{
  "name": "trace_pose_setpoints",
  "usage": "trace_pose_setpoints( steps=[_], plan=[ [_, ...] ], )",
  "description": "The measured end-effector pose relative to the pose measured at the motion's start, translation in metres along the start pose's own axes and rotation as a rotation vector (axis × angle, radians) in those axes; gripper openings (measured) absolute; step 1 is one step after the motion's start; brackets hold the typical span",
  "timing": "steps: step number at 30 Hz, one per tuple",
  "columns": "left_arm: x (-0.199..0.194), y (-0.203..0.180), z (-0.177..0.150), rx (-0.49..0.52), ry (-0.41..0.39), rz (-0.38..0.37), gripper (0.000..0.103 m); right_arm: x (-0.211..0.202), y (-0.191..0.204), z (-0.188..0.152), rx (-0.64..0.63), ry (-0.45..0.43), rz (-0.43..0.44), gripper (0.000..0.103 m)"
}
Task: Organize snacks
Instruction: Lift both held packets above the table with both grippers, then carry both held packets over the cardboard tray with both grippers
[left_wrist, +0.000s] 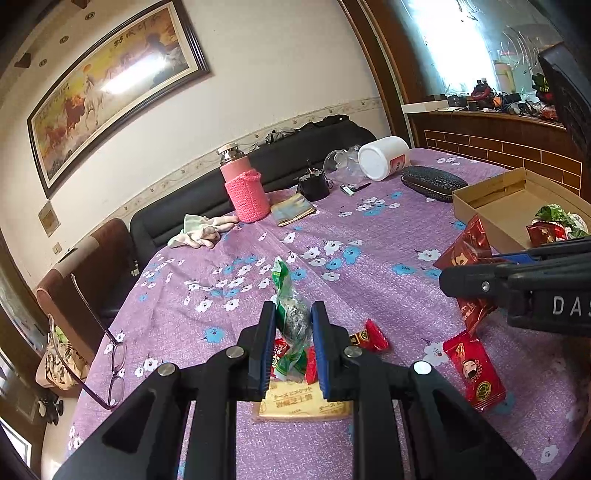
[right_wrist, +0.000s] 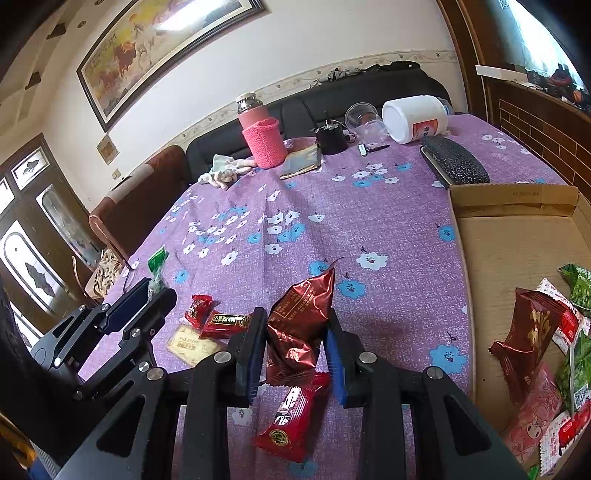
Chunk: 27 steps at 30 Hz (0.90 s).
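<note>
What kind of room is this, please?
Probably a home living room: a dark sofa behind the table, a framed horse painting on the wall, and household clutter.

Black left gripper (left_wrist: 294, 345), blue-padded jaws, silver screws, white "DAS" lettering

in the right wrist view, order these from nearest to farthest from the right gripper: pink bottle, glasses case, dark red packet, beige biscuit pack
1. dark red packet, clamped in the right gripper.
2. beige biscuit pack, just to its left on the cloth.
3. glasses case, far right, behind the box.
4. pink bottle, at the table's far edge.
</note>
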<state>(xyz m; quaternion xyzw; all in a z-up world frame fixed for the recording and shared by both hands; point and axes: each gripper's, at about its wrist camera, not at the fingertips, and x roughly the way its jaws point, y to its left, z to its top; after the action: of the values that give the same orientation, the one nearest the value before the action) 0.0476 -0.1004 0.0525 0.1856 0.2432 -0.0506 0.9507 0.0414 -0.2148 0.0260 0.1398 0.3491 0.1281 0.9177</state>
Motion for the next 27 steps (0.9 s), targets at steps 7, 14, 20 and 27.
trace_pose_setpoints(
  steps=[7, 14, 20, 27],
  plan=[
    [0.0, 0.001, 0.0, -0.003, -0.002, -0.003, 0.019, -0.001, -0.001, 0.001, 0.002, -0.003, 0.001, 0.032],
    [0.002, 0.005, 0.002, -0.021, 0.001, -0.031, 0.019, -0.014, -0.012, 0.009, 0.043, -0.048, -0.001, 0.032],
    [0.009, 0.008, 0.002, -0.041, 0.025, -0.058, 0.019, -0.03, -0.035, 0.019, 0.108, -0.094, -0.027, 0.032],
    [0.012, 0.005, 0.004, -0.069, 0.05, -0.079, 0.019, -0.038, -0.059, 0.026, 0.182, -0.106, -0.059, 0.032]
  ],
)
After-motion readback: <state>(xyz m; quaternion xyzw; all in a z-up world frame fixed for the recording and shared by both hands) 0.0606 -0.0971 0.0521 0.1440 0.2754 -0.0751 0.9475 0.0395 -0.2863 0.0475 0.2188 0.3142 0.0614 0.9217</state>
